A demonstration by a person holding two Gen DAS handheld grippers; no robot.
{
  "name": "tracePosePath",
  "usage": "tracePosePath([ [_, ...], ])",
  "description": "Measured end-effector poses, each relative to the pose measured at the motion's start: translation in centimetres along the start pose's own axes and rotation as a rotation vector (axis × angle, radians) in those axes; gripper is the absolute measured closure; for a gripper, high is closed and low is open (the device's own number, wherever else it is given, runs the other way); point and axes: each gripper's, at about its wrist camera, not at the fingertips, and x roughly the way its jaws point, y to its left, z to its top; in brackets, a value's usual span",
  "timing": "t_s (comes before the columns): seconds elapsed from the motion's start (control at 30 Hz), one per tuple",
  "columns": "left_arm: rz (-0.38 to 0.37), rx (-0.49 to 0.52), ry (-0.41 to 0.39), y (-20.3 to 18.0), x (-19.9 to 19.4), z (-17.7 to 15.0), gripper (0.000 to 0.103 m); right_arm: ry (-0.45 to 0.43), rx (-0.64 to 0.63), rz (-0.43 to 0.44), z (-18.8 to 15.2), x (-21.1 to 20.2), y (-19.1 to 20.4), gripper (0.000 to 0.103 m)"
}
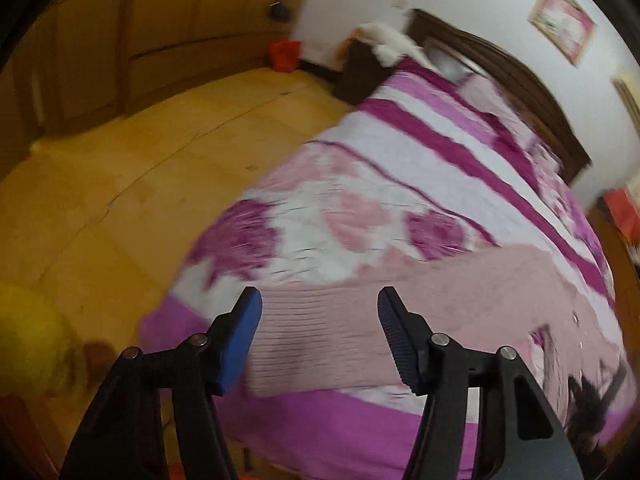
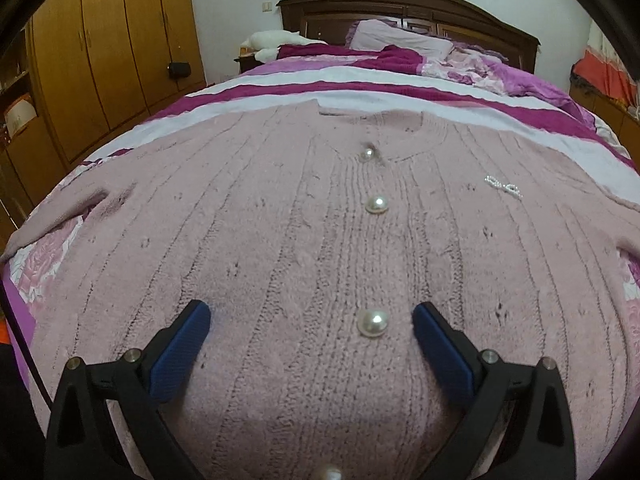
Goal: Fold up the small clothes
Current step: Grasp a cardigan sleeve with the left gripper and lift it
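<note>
Covering the bed (image 2: 400,76), striped bedspread beside wooden wardrobe (image 2: 108,52).

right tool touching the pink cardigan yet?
Cannot tell. In the right wrist view the right tool stands open over the pink cardigan, fingers either side of a pearl button, but that steep view shows neither contact nor a gap.

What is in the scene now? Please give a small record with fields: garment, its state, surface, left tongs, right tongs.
garment: pink knitted cardigan with pearl buttons
state: spread flat, front up, buttoned, not yet folded
surface: bed cover with purple, white and pink stripes
left tongs: open, nothing between them, above the cardigan's edge near the side of the bed; view blurred
right tongs: open, over the cardigan's middle, one pearl button seen between the fingers; not gripping
</note>
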Motion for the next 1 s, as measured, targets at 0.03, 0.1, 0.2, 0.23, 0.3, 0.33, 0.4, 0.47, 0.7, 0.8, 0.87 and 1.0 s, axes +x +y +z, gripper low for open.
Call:
tracePosePath([
  [0.03, 0.012, -0.034, 0.016, 0.9, 0.3, -0.2, 0.064, 0.0, -0.002, -0.001, 0.1, 0.1, 0.0, 0.0],
  [0.1, 0.029, -0.085, 0.049, 2.6, 1.1, -0.8, 0.065, -0.001, 0.0, 0.003, 0.1, 0.2, 0.0, 0.0],
  [0.2, 0.01, -0.137, 0.1, 4.1, 2.5, -2.3, 0.065, -0.003, 0.004, 0.014, 0.2, 0.2, -0.2, 0.0],
  [0.23, -0.015, -0.158, 0.122, 4.2, 2.9, -2.7, 0.065, -0.004, 0.005, 0.016, 0.2, 0.2, -0.2, 0.0],
  [0.3, -0.057, -0.199, 0.172, 4.2, 3.6, -3.6, 0.065, -0.007, 0.007, 0.021, 0.1, 0.1, -0.3, 0.0],
  [0.33, -0.068, -0.214, 0.185, 3.9, 3.8, -4.0, 0.066, -0.009, 0.008, 0.023, 0.1, 0.1, -0.3, 0.0],
  [0.4, -0.044, -0.22, 0.161, 3.6, 3.8, -4.2, 0.085, -0.011, 0.008, 0.023, 0.1, 0.1, -0.4, 0.0],
  [0.47, -0.018, -0.273, 0.132, 4.1, 3.3, -4.0, 0.103, -0.011, 0.008, 0.024, 0.1, 0.1, -0.4, 0.0],
  [0.7, -0.058, -0.295, -0.007, 2.0, 0.1, -2.6, 0.103, -0.013, 0.011, 0.029, 0.2, 0.1, -0.4, 0.0],
  [0.8, -0.125, -0.273, -0.059, -1.1, -1.3, -1.8, 0.103, -0.013, 0.012, 0.031, 0.2, 0.1, -0.4, 0.0],
  [0.87, -0.155, -0.25, -0.077, -3.2, -1.7, -1.1, 0.103, -0.013, 0.012, 0.031, 0.2, 0.1, -0.3, 0.0],
  [1.0, -0.254, -0.182, -0.1, -8.9, -2.3, 0.0, 0.103, -0.015, 0.015, 0.039, 0.3, 0.1, -0.2, 0.0],
])
